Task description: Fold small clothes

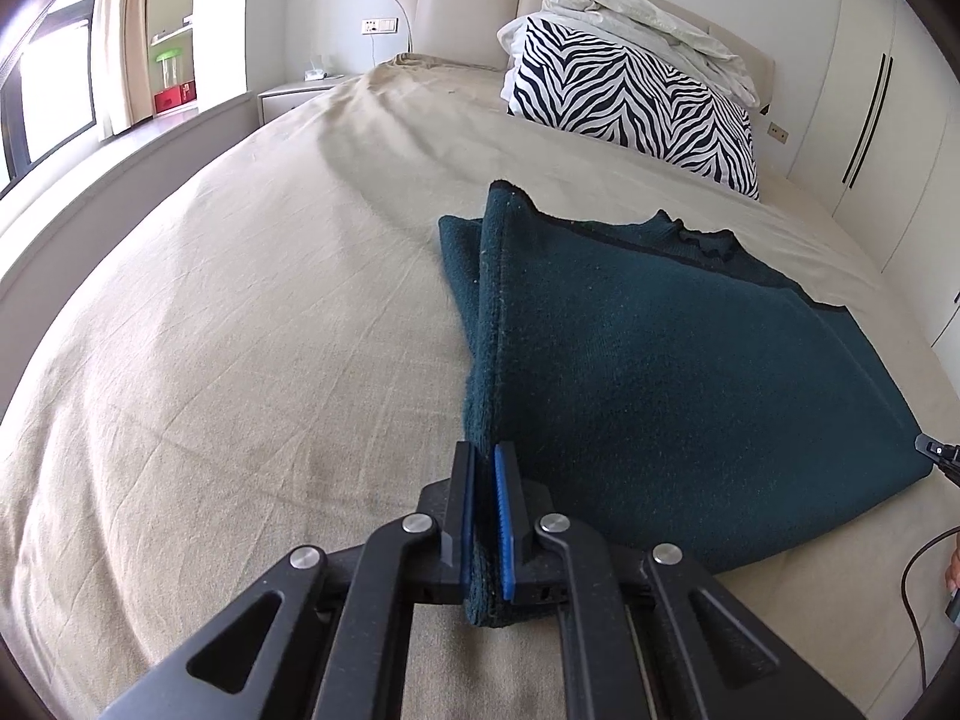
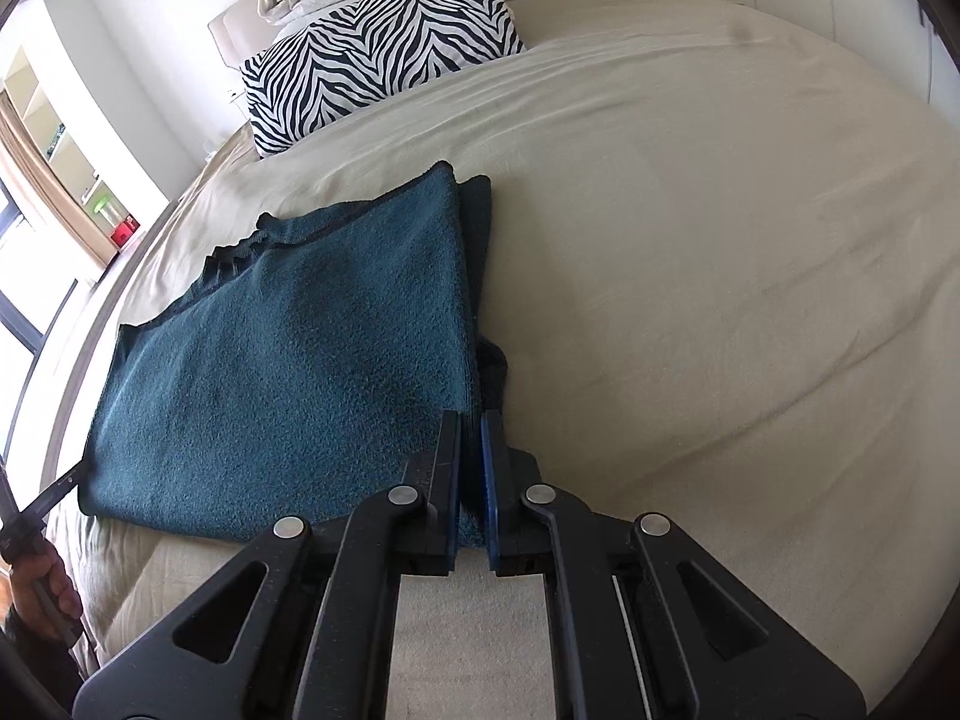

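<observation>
- Two tongs are engaged: the left tongs (image 1: 485,459) are pinched on the near left corner of the teal garment (image 1: 630,372), and the right tongs (image 2: 471,426) are pinched on its near right corner, fabric being seen between the blue pads in both wrist views.
- The teal garment is found spread on the bed (image 1: 240,330), its near edge held up by both tongs, its far edge with the ribbed collar lying flat toward the headboard.
- A doubled layer is noted along each side of the garment, so the sides are judged to be folded in already; the lengthwise fold is judged not yet done.
- Risk: only a narrow strip of thick knit is gripped, so a corner could slip out if the edge is carried forward quickly.
- Risk: uneven travel of the two tongs would skew the fold, and the tucked side layers could spill open.
- Risk: the sheet beneath is wrinkled and loose, and could be dragged along if the garment is pulled low.
- Beyond the garment a zebra-print pillow (image 1: 636,102) is seen with a crumpled pale duvet (image 1: 648,18) on top, well apart from the work.
- Nothing is seen standing in the path of the fold.
</observation>
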{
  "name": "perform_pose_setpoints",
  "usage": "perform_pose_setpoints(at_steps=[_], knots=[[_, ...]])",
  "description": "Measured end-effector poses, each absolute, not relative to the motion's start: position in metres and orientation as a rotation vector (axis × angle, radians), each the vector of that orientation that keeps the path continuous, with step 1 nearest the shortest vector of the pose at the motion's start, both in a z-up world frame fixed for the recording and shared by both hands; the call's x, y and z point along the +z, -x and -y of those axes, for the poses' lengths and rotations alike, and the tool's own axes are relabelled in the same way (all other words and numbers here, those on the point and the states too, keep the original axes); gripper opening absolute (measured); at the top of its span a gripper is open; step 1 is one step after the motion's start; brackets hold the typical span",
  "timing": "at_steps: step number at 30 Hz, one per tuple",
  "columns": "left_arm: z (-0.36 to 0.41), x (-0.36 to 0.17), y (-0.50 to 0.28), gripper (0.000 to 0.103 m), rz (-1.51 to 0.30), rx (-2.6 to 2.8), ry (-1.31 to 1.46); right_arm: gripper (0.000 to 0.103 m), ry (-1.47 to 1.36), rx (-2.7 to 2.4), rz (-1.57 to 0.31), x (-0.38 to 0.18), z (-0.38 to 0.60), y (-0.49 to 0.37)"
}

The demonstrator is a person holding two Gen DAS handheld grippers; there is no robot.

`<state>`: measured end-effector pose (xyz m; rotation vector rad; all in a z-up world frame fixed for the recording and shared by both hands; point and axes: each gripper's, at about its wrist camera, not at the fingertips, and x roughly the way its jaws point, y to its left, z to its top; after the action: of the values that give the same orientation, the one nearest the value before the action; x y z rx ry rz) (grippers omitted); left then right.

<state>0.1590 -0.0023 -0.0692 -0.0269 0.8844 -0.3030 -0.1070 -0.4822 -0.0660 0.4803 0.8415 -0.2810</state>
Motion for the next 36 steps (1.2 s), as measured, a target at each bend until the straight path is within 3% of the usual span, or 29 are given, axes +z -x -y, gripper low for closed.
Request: perform_pose_setpoints(at_steps=[32, 36], knots=[[-0.01, -0.088, -0.145, 0.008, -0.919, -0.305, 0.104, 0.006, -0.525, -0.245, -0.861, -0.093, 0.483, 0.114], [-0.018, -0.085, -0.144, 0.023, -0.934, -0.298, 0.141, 0.007, -0.563, -0.231, -0.869, -0.09, 0.489, 0.118]])
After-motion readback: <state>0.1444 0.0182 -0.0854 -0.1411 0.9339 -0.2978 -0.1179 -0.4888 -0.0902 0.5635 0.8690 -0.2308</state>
